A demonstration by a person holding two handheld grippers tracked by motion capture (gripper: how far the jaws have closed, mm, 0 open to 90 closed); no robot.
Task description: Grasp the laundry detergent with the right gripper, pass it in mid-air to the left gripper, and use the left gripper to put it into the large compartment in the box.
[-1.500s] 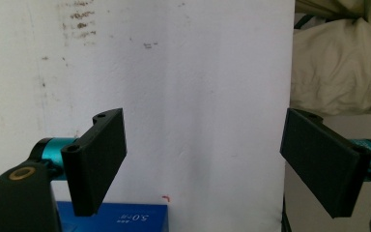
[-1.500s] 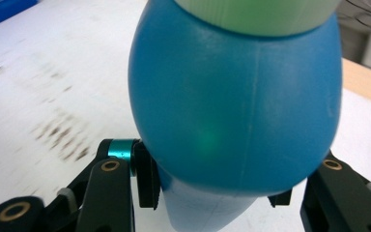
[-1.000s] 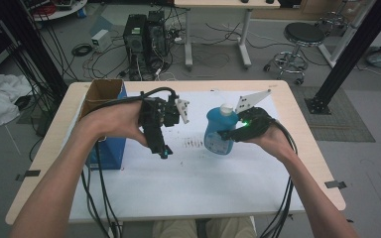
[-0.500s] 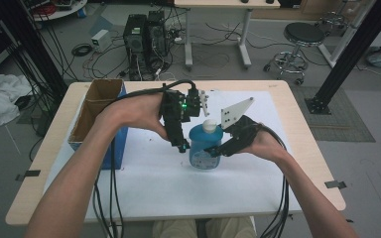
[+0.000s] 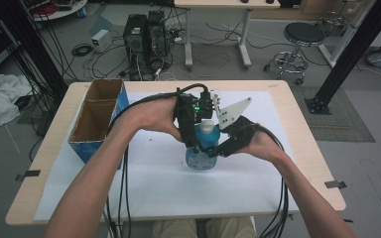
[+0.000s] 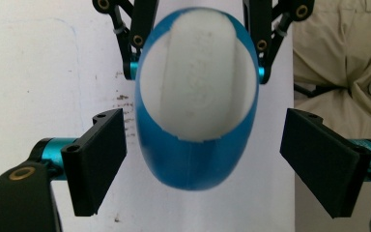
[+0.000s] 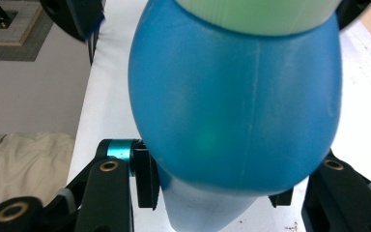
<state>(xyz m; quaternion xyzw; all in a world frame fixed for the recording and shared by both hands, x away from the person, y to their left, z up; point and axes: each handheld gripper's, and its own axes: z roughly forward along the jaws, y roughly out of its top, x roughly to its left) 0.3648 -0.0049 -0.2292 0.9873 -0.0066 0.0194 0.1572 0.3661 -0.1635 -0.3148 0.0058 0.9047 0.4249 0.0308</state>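
Near the middle of the high view, a rounded blue plastic bottle with a white cap (image 5: 202,148) stands on the white paper sheet (image 5: 154,188); the right gripper (image 5: 217,150) is clamped on its lower body; the left gripper (image 6: 203,159) hangs above its cap, jaws apart, touching nothing; a brown-lined blue cardboard box (image 5: 96,119) sits left.

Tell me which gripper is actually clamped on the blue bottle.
The right gripper: its jaws press the blue bottle low on its body. The left gripper only straddles the white cap, jaws open and apart.
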